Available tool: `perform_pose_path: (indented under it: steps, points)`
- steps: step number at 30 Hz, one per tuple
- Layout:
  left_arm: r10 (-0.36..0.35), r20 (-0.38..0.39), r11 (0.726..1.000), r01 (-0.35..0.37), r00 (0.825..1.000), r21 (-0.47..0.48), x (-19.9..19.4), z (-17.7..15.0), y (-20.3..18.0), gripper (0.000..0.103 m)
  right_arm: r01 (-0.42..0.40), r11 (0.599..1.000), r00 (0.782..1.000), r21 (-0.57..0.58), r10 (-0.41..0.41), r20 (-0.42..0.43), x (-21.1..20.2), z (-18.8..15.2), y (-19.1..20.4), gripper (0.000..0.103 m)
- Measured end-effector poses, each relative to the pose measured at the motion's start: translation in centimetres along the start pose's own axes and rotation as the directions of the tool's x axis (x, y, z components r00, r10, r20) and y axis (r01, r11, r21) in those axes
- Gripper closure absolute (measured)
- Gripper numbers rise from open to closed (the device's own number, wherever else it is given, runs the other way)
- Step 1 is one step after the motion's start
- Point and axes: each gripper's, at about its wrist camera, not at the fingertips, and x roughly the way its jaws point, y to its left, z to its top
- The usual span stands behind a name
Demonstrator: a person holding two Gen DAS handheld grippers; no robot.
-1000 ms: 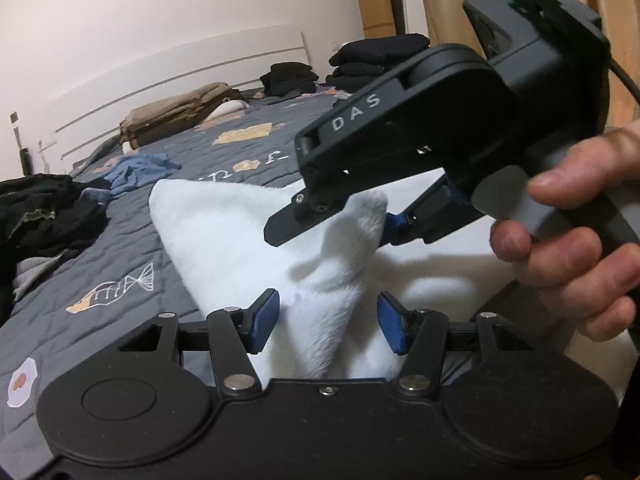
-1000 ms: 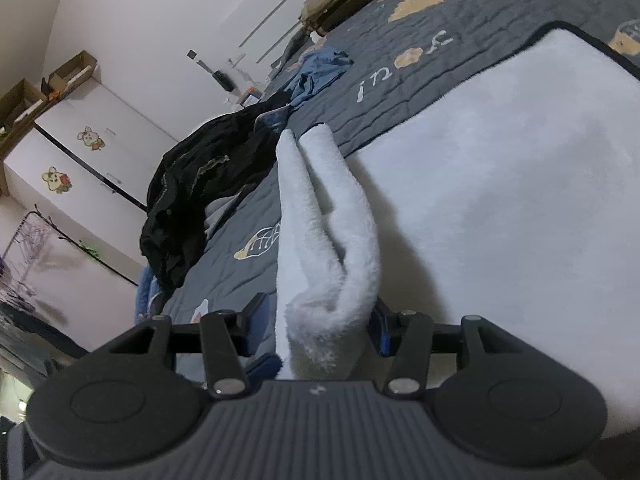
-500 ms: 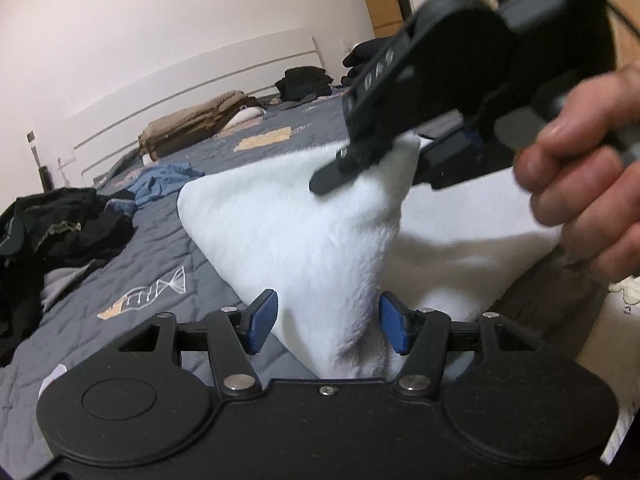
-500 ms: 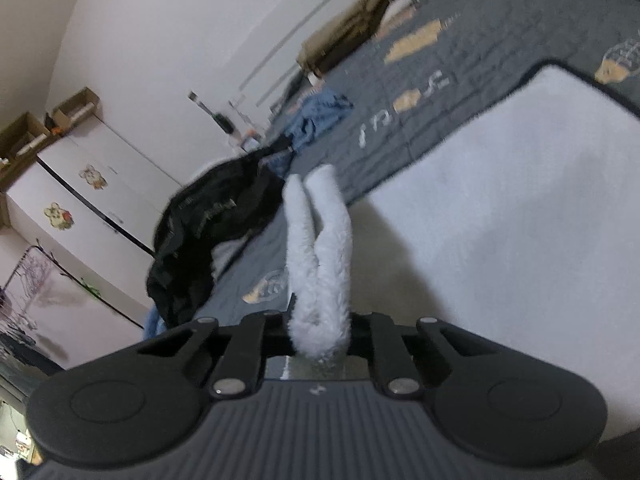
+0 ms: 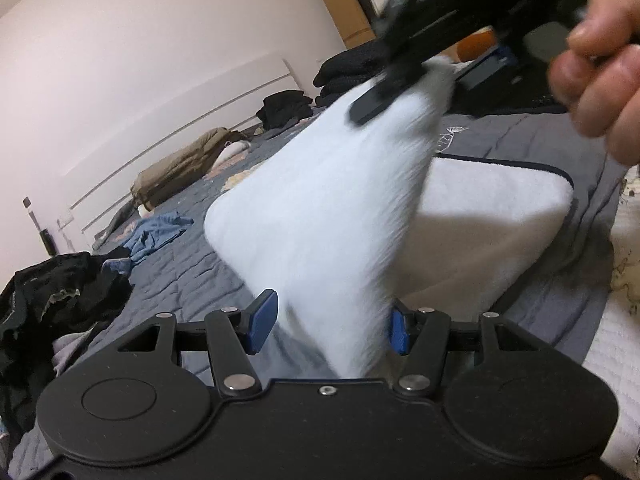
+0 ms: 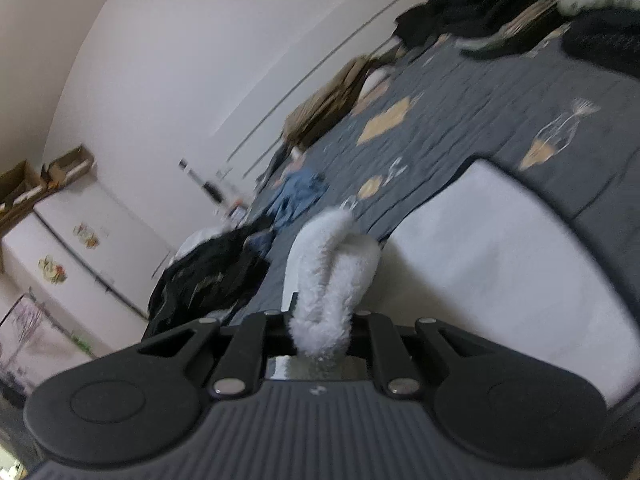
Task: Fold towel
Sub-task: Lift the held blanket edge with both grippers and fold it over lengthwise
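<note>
Bedroom, grey quilted bedspread (image 5: 180,276) as work surface.

Right gripper (image 6: 320,316): jaws clenched on a doubled, looped edge of the white towel (image 5: 320,208); a second ago they stood apart around that edge. Left gripper (image 5: 326,324): blue pads spread, towel passing between them, not pinched; unchanged over the last second.

Towel: one end raised in a steep peak higher than a second ago, pulled up by the right gripper and the person's hand (image 5: 596,80); remainder flat on the bedspread, dark trimmed border showing. Judgement: a fold is under way, lifted end being carried over the flat part.

Surroundings: black clothes heap (image 5: 48,300), blue garment (image 5: 156,234), brown bundle (image 5: 180,172), stacked dark clothes (image 5: 348,68), pale wall (image 5: 140,60), white cupboard (image 6: 72,256) with stickers.
</note>
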Motion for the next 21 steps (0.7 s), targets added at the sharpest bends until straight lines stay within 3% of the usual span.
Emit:
perform_pose_path:
  steps: [2,7,11,15,18,21]
  points:
    - [-0.004,0.005,1.000,0.004,1.000,0.006,-0.1,0.4,-0.3,0.046,0.023,1.000,0.999,0.011,-0.023,0.028,-0.8,0.5,-1.0,0.092]
    - [0.011,-0.006,0.991,-0.010,1.000,0.130,0.6,0.2,-1.9,0.046,0.100,0.995,0.994,0.027,-0.101,0.046,-1.5,1.1,-3.5,0.092]
    - [0.053,0.008,0.960,-0.053,0.999,0.273,1.6,-0.8,-4.6,0.046,0.190,0.981,0.982,0.029,-0.190,-0.006,-0.4,0.4,-5.6,0.092]
    - [0.082,0.073,0.925,-0.103,0.994,0.365,1.2,-1.0,-6.1,0.046,0.198,0.979,0.980,0.051,-0.199,0.013,-0.9,0.3,-6.4,0.092]
    - [0.079,0.098,0.914,-0.112,0.992,0.391,0.8,-1.0,-6.4,0.058,0.165,0.986,0.981,0.011,-0.165,0.104,-3.2,0.8,-5.0,0.092]
    - [0.078,0.103,0.903,-0.114,0.992,0.414,0.8,-1.1,-6.8,0.058,0.216,0.976,0.972,-0.013,-0.213,0.096,-3.2,0.7,-5.4,0.092]
